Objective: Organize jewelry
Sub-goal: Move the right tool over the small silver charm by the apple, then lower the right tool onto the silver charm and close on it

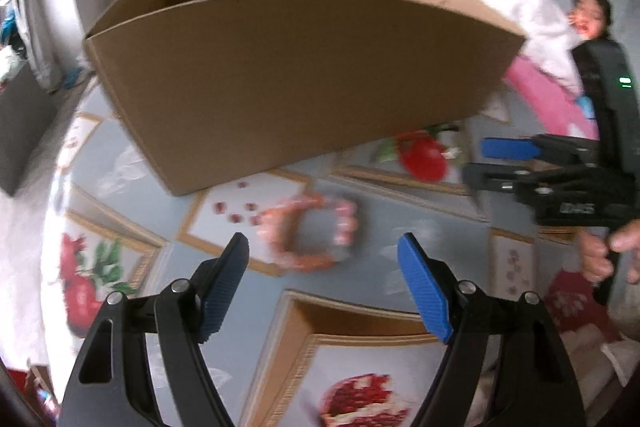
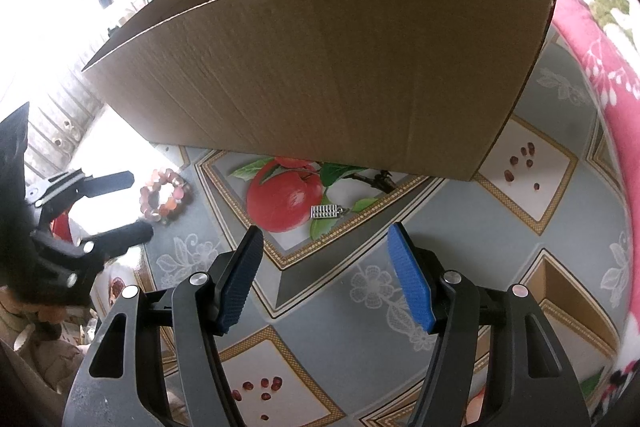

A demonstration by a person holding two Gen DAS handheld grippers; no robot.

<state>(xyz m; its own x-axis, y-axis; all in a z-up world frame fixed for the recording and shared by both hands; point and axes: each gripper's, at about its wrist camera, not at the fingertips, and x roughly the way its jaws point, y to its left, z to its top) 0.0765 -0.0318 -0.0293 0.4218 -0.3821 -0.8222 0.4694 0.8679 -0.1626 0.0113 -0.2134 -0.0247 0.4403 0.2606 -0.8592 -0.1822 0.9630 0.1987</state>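
A pink and orange bead bracelet [image 1: 310, 235] lies on the patterned tablecloth, just ahead of my left gripper [image 1: 324, 241], which stands open above it with nothing between its fingers. The same bracelet [image 2: 164, 195] shows at the left of the right wrist view, between the left gripper's fingers [image 2: 116, 183]. A small silver comb-shaped piece [image 2: 326, 211] lies on the printed apple, just ahead of my right gripper [image 2: 326, 233], also open and holding nothing. A tall open cardboard box [image 1: 296, 75] [image 2: 320, 67] stands behind both pieces.
The tablecloth [image 2: 440, 219] carries printed fruit and gold-framed panels. A pink flowered blanket [image 2: 592, 39] lies along the right. A person [image 1: 588, 15] is at the far right behind the box. A hand [image 1: 608, 251] holds the right gripper's handle.
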